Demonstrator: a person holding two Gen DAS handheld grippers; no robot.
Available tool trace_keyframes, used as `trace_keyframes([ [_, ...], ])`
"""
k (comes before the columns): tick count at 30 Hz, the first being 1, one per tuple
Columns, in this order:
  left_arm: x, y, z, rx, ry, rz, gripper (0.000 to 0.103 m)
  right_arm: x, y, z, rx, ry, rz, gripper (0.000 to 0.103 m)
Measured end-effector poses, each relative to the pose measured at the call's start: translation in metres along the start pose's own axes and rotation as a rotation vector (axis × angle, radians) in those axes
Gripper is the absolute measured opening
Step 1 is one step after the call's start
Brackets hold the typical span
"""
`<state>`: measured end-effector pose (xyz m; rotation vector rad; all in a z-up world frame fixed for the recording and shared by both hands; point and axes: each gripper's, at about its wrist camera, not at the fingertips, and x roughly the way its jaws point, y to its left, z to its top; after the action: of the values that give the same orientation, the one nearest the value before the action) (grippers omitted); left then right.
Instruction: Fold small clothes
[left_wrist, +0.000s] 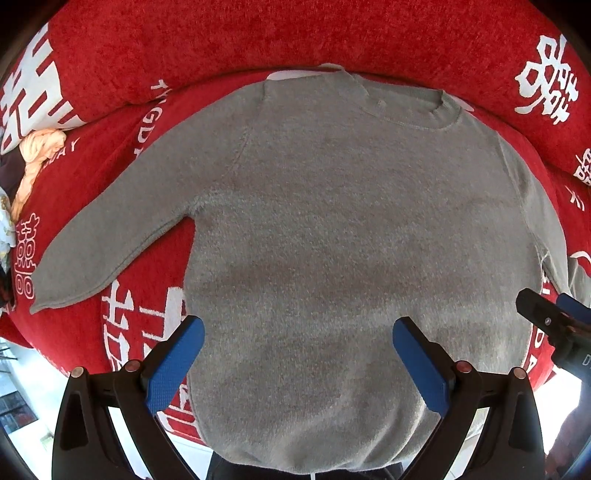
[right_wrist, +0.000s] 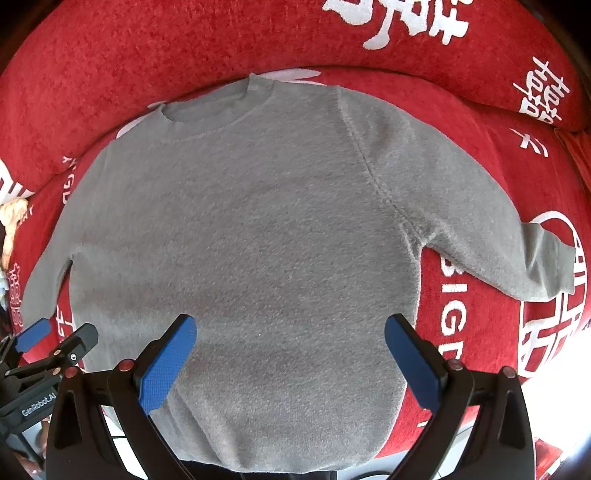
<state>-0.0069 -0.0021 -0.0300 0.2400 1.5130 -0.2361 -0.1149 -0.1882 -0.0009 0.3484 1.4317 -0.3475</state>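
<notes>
A small grey knitted sweater (left_wrist: 325, 236) is being kept spread flat on the red patterned sofa cover (left_wrist: 258, 33), both grippers' jaws gaping empty above its hem, so a sleeve is probably best pinched first.

left tool (left_wrist: 297, 330): jaws wide apart | right tool (right_wrist: 290, 328): jaws wide apart

A grey knitted sweater (left_wrist: 332, 229) of soft, fuzzy, matt wool-like cloth lies ahead of the fingers on a red chenille-like sofa cover (left_wrist: 258, 37), plush and nubbly. The fingers' blue pads (right_wrist: 168, 365) look like finely textured matt rubber on black plastic.
</notes>
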Motion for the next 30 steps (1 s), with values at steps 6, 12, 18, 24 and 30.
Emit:
trace_keyframes([
  [6,0.000,-0.001,-0.001,0.002,0.001,-0.004,0.102,0.001,0.002,-0.001,-0.006,0.006,-0.027,0.101],
  [12,0.000,0.000,-0.002,0.000,0.004,-0.005,0.102,0.003,0.002,-0.004,-0.013,0.013,0.002,0.101],
  [18,0.002,0.001,0.000,-0.003,0.015,-0.018,0.102,0.002,0.004,-0.002,-0.009,0.011,0.012,0.101],
  [24,0.002,0.002,0.001,-0.003,0.017,-0.030,0.102,0.004,0.007,0.001,-0.016,0.020,0.012,0.101],
  [30,0.003,0.004,0.003,-0.006,0.021,-0.033,0.102,0.007,0.011,0.002,-0.021,0.021,0.000,0.101],
])
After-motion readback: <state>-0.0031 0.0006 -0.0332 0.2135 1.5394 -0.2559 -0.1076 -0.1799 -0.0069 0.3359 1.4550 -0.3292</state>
